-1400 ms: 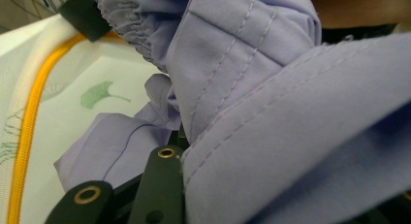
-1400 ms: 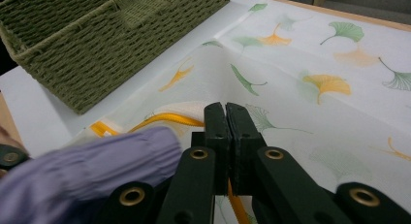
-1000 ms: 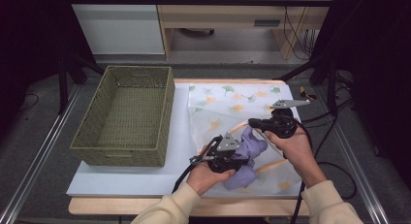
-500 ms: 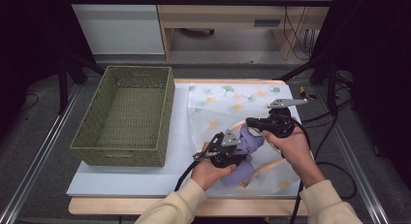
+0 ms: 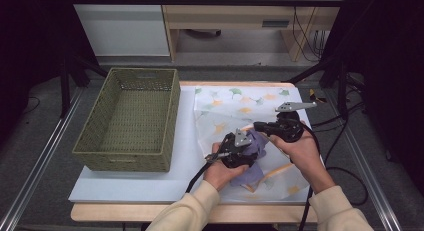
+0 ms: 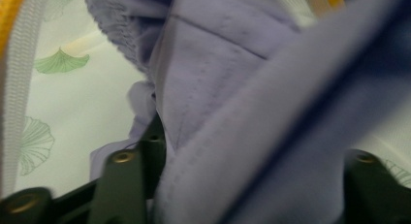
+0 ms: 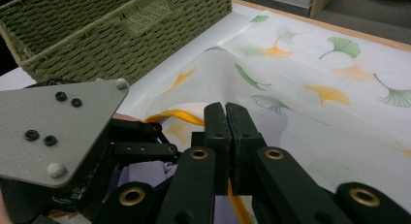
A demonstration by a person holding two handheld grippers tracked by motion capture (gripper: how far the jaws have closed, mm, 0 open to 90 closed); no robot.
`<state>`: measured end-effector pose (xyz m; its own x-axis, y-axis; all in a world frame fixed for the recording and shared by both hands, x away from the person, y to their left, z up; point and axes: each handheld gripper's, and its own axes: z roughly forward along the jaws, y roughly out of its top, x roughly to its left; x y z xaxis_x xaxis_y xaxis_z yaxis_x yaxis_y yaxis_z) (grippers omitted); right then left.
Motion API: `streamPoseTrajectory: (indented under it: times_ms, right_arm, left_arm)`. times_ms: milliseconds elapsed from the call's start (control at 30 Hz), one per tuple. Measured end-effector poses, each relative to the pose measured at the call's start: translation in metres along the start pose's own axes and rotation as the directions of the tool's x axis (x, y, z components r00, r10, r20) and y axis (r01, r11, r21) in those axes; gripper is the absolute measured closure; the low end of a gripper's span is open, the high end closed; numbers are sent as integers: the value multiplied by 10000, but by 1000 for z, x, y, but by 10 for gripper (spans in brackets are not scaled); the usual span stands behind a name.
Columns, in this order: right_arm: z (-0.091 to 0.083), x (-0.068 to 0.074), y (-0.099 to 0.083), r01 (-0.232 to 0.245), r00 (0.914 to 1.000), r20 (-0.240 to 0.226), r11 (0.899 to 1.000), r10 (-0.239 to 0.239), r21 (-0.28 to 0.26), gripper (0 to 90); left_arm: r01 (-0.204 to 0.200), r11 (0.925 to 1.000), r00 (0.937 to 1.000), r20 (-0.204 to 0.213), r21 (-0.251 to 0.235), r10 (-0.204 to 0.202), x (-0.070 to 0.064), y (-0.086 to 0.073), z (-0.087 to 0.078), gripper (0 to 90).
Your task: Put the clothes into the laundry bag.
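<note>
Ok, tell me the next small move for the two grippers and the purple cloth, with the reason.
Probably push the lavender purple cloth deeper into the white ginkgo-print mesh bag. The right gripper, jaws shut, pinches the bag's yellow-trimmed edge up, and the left gripper grips the cloth at that opening, with cloth bunched outside.

The basket point(image 5: 131, 120) stands left of the leaf-print bag point(image 5: 240, 107), both on the table point(image 5: 125, 183).

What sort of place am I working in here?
Probably a lab or recording workspace rather than a home: a table framed by metal rails, cables trailing on the floor, and plain office furniture behind it.
</note>
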<state>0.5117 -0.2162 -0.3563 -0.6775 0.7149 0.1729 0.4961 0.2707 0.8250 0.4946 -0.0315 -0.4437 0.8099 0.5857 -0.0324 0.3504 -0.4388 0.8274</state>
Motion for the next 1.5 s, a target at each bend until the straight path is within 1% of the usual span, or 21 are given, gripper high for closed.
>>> streamPoseTrajectory:
  times_ms: [100,133,200,367,433,533,667,767,867,1000,1100,1200,1267,1500]
  right_arm:
    - [1,-2,-1,-22,10000,24,10000,22,50,888]
    - [2,-2,-1,-100,10000,5,9999,100,36,888]
    - [3,-3,-2,-62,10000,39,10000,62,17,888]
    - [4,-3,-2,-98,9999,60,9999,98,38,888]
    - [4,-3,-3,-123,9999,76,9999,123,29,888]
    - [4,-3,-3,-180,9998,95,9998,180,40,888]
    - [5,-3,-4,-169,9998,67,9999,169,13,888]
    - [5,-3,-4,-193,9998,76,9998,193,-1,888]
    - [5,-3,-4,-192,9998,73,9998,192,5,888]
    - [6,-3,-5,-199,9997,116,9998,198,80,888]
    - [6,-3,-5,-242,9997,96,9997,241,55,887]
    - [8,-2,-5,-200,9998,87,9998,200,70,888]
    - [8,-1,-5,-140,9999,36,9999,140,54,888]
    - [8,0,-5,-182,9998,18,9998,182,108,888]
  left_arm:
    - [-40,9998,10000,-23,-208,39,-1,1,-4,381]
    - [-16,9995,10000,-27,-321,15,-1,1,-5,359]
    - [50,9982,10000,-31,-591,-52,-2,3,-9,311]
    - [-249,9953,9996,-118,-939,239,-4,5,-16,264]
    - [-192,9944,9998,-49,-1035,188,-4,5,-19,227]
    - [-238,9927,9997,-24,-1183,237,-4,4,-24,210]
    - [-386,9880,9993,-86,-1494,378,-5,3,-32,202]
    - [-514,9799,9987,-105,-1926,503,-6,5,-38,203]
    - [-507,9739,9987,-102,-2213,496,-6,8,-44,205]
    - [-508,9725,9987,-60,-2271,508,-6,8,-49,211]
    - [-490,9681,9987,-8,-2458,503,-7,9,-53,219]
    - [-490,9667,9987,-15,-2512,502,-7,10,-56,228]
    - [-519,9668,9986,-33,-2503,528,-7,10,-57,237]
    - [-484,9681,9987,1,-2459,500,-6,10,-58,246]
